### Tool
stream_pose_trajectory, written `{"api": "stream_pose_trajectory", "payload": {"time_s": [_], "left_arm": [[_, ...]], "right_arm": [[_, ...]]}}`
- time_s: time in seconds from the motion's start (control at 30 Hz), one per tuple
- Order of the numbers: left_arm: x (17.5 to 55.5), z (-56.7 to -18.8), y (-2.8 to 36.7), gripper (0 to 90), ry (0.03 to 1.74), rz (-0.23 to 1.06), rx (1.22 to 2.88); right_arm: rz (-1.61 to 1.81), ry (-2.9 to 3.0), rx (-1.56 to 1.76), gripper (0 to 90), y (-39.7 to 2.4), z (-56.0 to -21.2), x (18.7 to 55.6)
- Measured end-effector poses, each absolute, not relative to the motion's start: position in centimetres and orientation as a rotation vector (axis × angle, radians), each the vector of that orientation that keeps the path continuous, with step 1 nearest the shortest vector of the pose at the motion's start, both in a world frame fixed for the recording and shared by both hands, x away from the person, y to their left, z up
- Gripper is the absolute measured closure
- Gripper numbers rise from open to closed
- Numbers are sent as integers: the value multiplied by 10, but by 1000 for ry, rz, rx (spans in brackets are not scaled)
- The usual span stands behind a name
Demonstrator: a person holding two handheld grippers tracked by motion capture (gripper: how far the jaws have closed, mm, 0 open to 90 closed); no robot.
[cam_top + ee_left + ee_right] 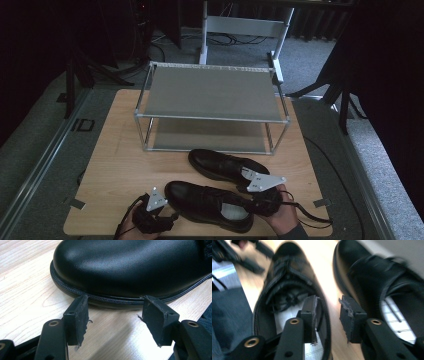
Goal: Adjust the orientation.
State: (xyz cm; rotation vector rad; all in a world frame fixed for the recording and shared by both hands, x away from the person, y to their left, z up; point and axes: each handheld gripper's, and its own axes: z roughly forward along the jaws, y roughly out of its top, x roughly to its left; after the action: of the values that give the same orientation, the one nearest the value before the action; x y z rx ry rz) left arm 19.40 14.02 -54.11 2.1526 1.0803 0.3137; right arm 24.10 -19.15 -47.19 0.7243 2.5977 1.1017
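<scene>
Near shoe [207, 205] lay at the table's [115, 165] front edge, the second shoe [225, 166] just behind. Left gripper [115, 312] gaped empty at its toe; right gripper [328, 315] straddled the heel collar, unclamped. Leather looked stiff and slippery: grip the collar.

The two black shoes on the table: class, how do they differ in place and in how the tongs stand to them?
The near shoe lies by the table's front edge; the far shoe lies in front of the rack. The left tongs stand at the near shoe's toe, and the right tongs straddle its heel rim; nothing grips the far shoe. Both are glossy black lace-ups, toes pointing left.
</scene>
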Motion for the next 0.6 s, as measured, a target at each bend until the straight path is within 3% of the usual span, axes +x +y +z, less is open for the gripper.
{"api": "stream_pose_trajectory", "payload": {"time_s": [0.13, 0.6], "left_arm": [[198, -542, 138, 387, 1082, 332, 2148], [234, -542, 109, 393, 1055, 357, 2164]], "right_arm": [[988, 2631, 709, 825, -182, -481, 244], [982, 2547, 795, 834, -206, -481, 258]]}}
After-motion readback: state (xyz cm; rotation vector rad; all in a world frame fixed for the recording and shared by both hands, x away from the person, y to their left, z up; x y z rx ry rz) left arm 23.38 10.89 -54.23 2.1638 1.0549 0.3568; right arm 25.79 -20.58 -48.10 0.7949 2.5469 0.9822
